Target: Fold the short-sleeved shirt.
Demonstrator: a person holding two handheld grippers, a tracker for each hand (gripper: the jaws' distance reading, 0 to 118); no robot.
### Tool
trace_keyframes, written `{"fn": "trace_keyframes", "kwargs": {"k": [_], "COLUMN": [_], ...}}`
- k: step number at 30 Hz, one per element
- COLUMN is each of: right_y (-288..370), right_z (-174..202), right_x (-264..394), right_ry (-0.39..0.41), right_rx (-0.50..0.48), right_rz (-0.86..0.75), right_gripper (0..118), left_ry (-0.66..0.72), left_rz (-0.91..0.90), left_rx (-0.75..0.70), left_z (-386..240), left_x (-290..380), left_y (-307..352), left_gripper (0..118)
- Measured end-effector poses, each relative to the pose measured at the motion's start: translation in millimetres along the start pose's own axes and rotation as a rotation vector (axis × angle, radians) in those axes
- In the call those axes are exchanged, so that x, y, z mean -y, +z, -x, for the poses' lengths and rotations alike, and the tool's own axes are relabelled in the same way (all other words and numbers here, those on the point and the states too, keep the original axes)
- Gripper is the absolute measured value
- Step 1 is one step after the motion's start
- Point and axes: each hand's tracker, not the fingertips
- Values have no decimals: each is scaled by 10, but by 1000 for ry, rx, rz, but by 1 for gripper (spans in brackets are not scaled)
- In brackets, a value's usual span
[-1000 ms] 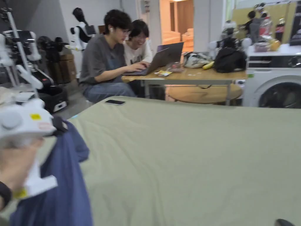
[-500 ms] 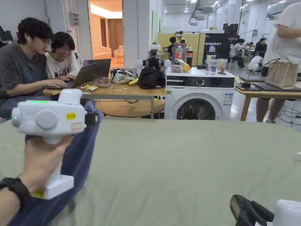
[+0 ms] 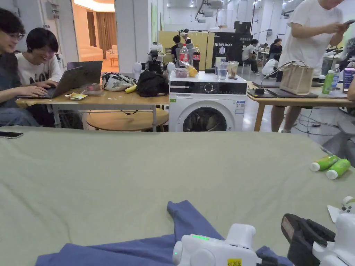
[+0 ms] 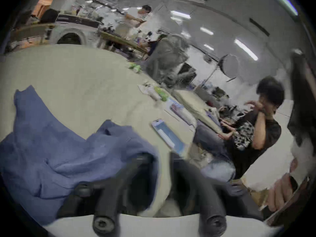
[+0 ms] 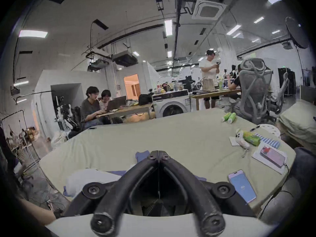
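At the far left edge of the table [image 3: 104,166], which is covered in a pale green cloth, a dark phone [image 3: 10,134] lies flat, and behind it two people sit at a laptop [image 3: 74,78]. The blue short-sleeved shirt [image 3: 138,247] lies crumpled on the near side of the table, one corner reaching away from me toward the middle. My left gripper [image 4: 162,157] sits right at the shirt's near edge; in the left gripper view its jaws stand spread, with the blue cloth bunched against the left jaw and bare green cover between the two, so nothing is pinched. My right gripper [image 5: 158,153] hangs just to the right of it, low over the table's near edge, its jaws pressed together tip to tip with nothing between them. Further right, two green bottles [image 3: 329,165] lie side by side near the table's far right edge. Behind the table stands a white washing machine [image 3: 206,104].
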Motion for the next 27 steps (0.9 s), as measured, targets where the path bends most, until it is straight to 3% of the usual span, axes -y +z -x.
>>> {"fn": "trace_keyframes", "kwargs": {"k": [1, 3, 7, 12, 15, 16, 17, 19, 22, 27], "right_y": [-1, 2, -29, -199, -322, -362, -397, -449, -495, -554], "right_z": [13, 52, 118, 277, 391, 422, 445, 502, 541, 599], "right_x": [-1, -6, -49, -113, -101, -96, -89, -57, -11, 48], "right_ry": [6, 29, 51, 149, 191, 193, 193, 194, 194, 206], "right_rx": [-2, -8, -31, -75, -85, -94, -103, -110, -126, -122], "right_rz": [4, 14, 1, -21, -24, -18, -10, -5, 8, 21], "right_gripper": [0, 0, 0, 0, 0, 0, 0, 0, 0, 0], "left_ry": [-13, -39, -405, -460, -406, -391, -388, -354, -274, -256], "left_rz": [-21, -90, -311, -470, -522, -538, -538, -565, -586, -604], "left_rx": [18, -33, -454, -717, -799, -822, -820, -817, -816, -887], "left_z": [-9, -33, -257, -392, -416, -419, -417, -363, -274, -247], "left_x": [-13, -90, -202, -268, -231, -204, -179, -110, 2, 126], "left_y": [100, 446, 1360, 2365, 2798, 2921, 3015, 3185, 3365, 3497], "left_gripper": [69, 65, 65, 65, 64, 60, 48, 0, 0, 0]}}
